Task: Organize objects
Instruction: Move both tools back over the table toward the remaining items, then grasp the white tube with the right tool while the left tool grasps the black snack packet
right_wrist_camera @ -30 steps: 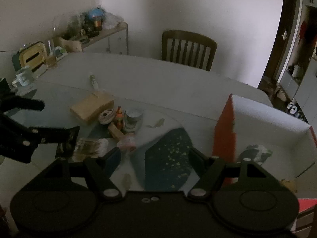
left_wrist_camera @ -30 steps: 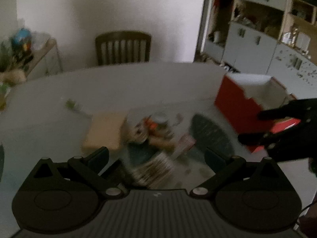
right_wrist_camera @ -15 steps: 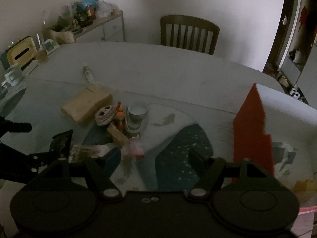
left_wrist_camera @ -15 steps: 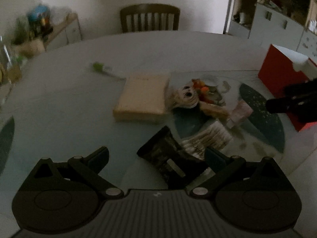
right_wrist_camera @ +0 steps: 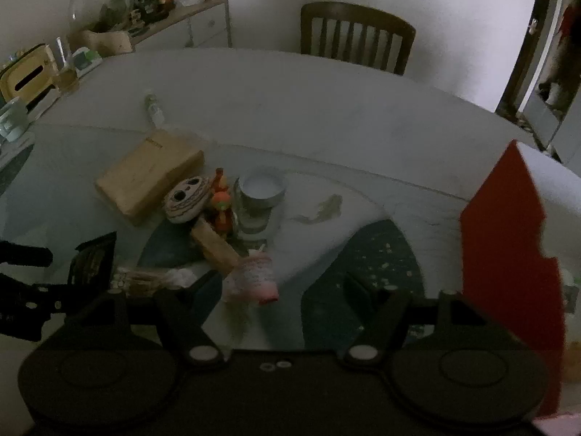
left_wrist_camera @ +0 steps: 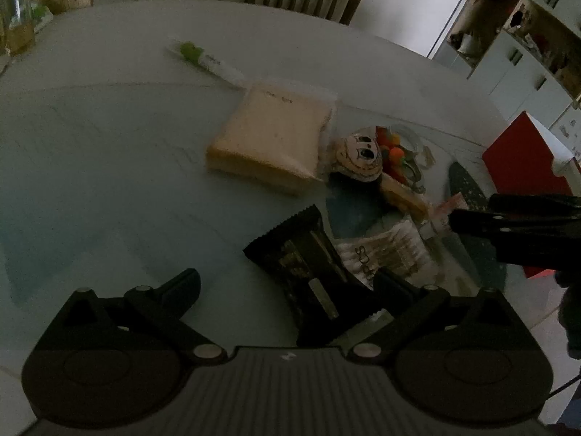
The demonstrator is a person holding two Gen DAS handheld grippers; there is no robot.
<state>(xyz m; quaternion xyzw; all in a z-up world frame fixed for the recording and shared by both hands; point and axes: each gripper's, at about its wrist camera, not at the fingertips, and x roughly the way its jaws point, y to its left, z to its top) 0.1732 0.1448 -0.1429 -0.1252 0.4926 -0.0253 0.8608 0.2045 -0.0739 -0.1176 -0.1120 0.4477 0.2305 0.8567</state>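
Observation:
My left gripper (left_wrist_camera: 287,283) is open, low over the table, with a black snack packet (left_wrist_camera: 305,265) lying between its fingers, not pinched. My right gripper (right_wrist_camera: 283,287) is also open, its jaws closing slightly; a pink wrapped item (right_wrist_camera: 254,279) lies by its left finger without being held. Beyond lie a tan packet (left_wrist_camera: 272,141), a round face-printed item (left_wrist_camera: 359,156), orange toys (right_wrist_camera: 221,203), a tin can (right_wrist_camera: 259,196), a wooden block (right_wrist_camera: 214,247) and a striped packet (left_wrist_camera: 385,250). The right gripper (left_wrist_camera: 472,210) reaches in from the right of the left wrist view.
A red-sided box (right_wrist_camera: 508,254) stands open at the right edge of the round table (right_wrist_camera: 326,109). A green-capped pen (left_wrist_camera: 203,58) lies beyond the tan packet. A wooden chair (right_wrist_camera: 356,36) stands at the far side, a cluttered sideboard (right_wrist_camera: 174,11) at the back left.
Both grippers have sunk toward the table and moved in on the pile. The left one has rolled level and now straddles the black packet; the pink item now sits at the right gripper's left finger.

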